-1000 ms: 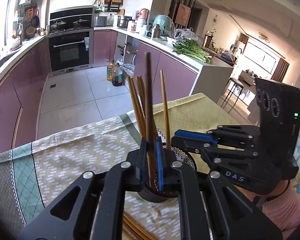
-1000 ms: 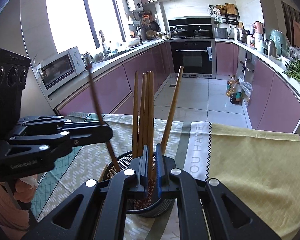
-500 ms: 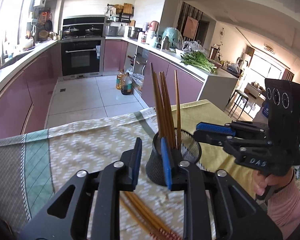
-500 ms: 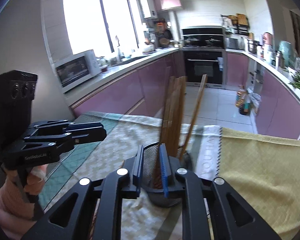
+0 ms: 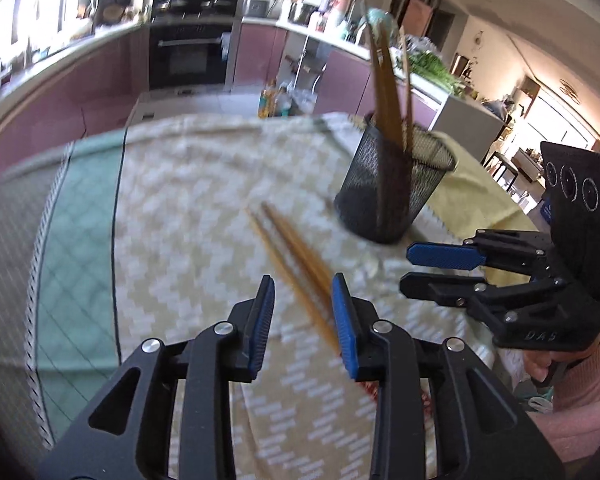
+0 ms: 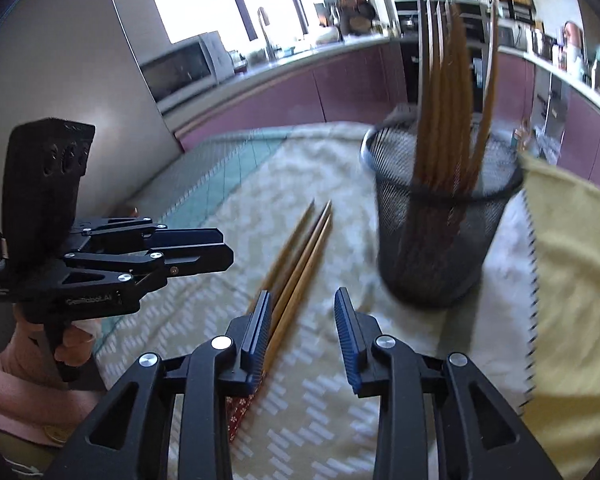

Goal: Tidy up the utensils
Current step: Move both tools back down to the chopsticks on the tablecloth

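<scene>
A black mesh holder point(image 5: 394, 184) point(image 6: 440, 216) stands on the table with several wooden chopsticks point(image 5: 386, 88) point(image 6: 448, 92) upright in it. More wooden chopsticks point(image 5: 296, 256) point(image 6: 300, 264) lie flat on the patterned cloth beside it. My left gripper point(image 5: 302, 312) is open and empty just above the near ends of the lying chopsticks. My right gripper point(image 6: 302, 320) is open and empty over the same chopsticks, with the holder to its right. Each gripper shows in the other's view, the right one point(image 5: 444, 268) and the left one point(image 6: 216, 248).
A patterned beige and green tablecloth point(image 5: 160, 208) covers the table, with a yellow cloth point(image 6: 572, 264) past the holder. Purple kitchen cabinets, an oven point(image 5: 192, 56) and a microwave point(image 6: 180, 68) stand beyond the table edge.
Both grippers let go of chopsticks in the holder, opened, pulled back and dropped low over the chopsticks lying on the cloth. The holder now stands apart from both.
</scene>
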Tool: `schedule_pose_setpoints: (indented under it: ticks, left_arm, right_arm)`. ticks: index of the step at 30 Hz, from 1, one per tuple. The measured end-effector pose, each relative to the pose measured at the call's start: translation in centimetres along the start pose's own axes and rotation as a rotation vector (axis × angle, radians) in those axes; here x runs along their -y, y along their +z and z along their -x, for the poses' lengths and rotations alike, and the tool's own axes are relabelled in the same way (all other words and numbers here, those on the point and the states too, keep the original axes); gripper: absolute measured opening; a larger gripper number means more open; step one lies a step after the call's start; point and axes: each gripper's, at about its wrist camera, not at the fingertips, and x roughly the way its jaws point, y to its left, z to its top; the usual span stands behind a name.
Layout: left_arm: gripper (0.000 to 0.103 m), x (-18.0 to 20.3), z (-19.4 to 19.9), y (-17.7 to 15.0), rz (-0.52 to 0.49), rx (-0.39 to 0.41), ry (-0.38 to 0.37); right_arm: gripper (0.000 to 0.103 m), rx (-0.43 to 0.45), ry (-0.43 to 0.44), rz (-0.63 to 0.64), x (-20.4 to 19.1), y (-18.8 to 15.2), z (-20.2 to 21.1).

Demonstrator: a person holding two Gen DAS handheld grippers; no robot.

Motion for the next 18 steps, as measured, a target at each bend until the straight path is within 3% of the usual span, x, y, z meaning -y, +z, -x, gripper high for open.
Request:
schedule_pose_setpoints:
  ticks: [18]
  left_arm:
    - [0.032, 0.4, -2.8, -1.1, -0.002, -0.07, 0.024]
  right_arm:
    - [0.03, -0.052, -0.042, -0.009, -0.9, -1.4, -3.0]
